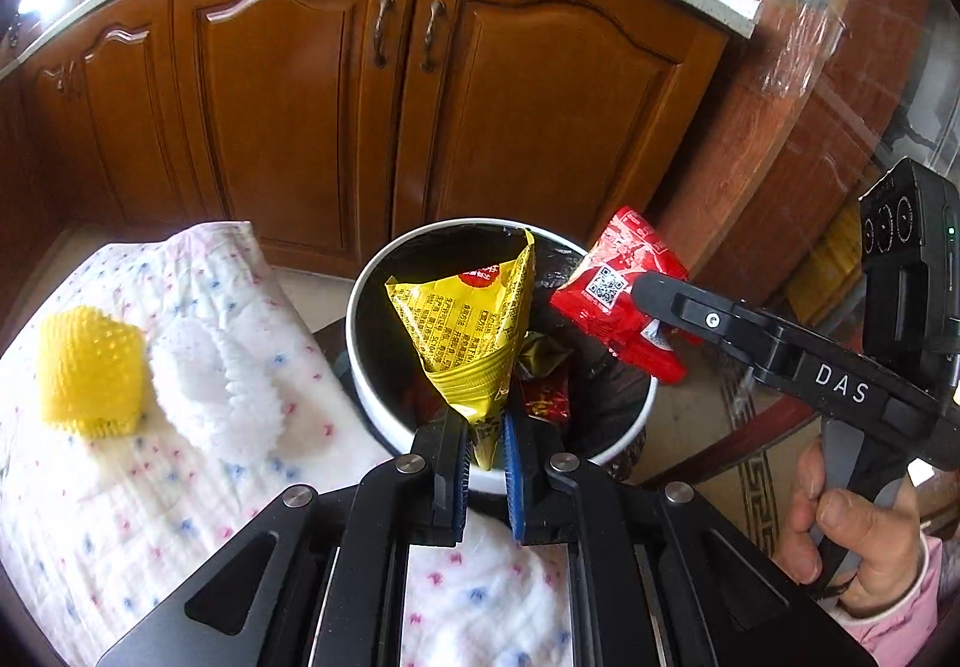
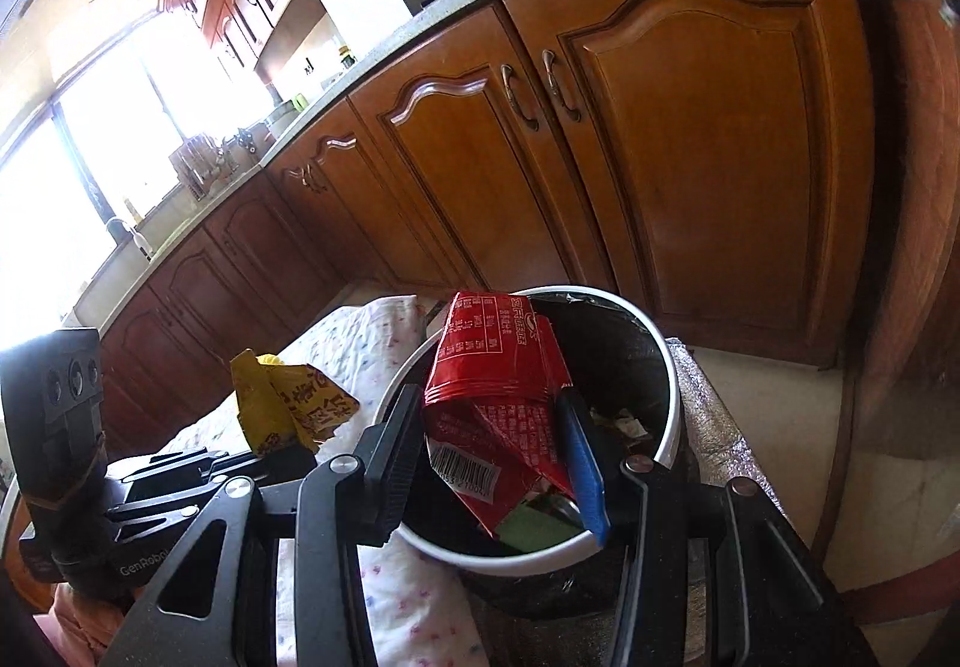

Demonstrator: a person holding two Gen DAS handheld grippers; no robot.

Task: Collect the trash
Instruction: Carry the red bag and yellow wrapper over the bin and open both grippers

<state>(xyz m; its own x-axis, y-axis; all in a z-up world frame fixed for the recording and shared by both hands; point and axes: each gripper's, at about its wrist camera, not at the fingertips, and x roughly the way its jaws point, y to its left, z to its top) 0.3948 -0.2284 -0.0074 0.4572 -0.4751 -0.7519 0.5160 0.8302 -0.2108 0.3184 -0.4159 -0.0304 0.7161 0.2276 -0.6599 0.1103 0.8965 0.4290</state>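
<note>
A white round trash bin (image 1: 366, 373) with a black liner stands on the floor by the cabinets; it also shows in the right wrist view (image 2: 672, 367). My left gripper (image 1: 486, 445) is shut on a yellow snack wrapper (image 1: 468, 325) and holds it over the bin's near rim. My right gripper (image 2: 489, 463) is shut on a red snack wrapper (image 2: 498, 385), held above the bin. In the left wrist view the red wrapper (image 1: 618, 295) hangs over the bin's right rim from the right gripper's finger (image 1: 660, 298). The yellow wrapper (image 2: 282, 403) shows left in the right wrist view.
A white dotted cloth (image 1: 180, 487) lies left of the bin, with a yellow foam net (image 1: 90, 379) and a white foam net (image 1: 216, 391) on it. Brown cabinet doors (image 1: 420, 96) stand behind. Other wrappers (image 1: 543, 397) lie inside the bin. A round wooden table (image 1: 840, 126) is at right.
</note>
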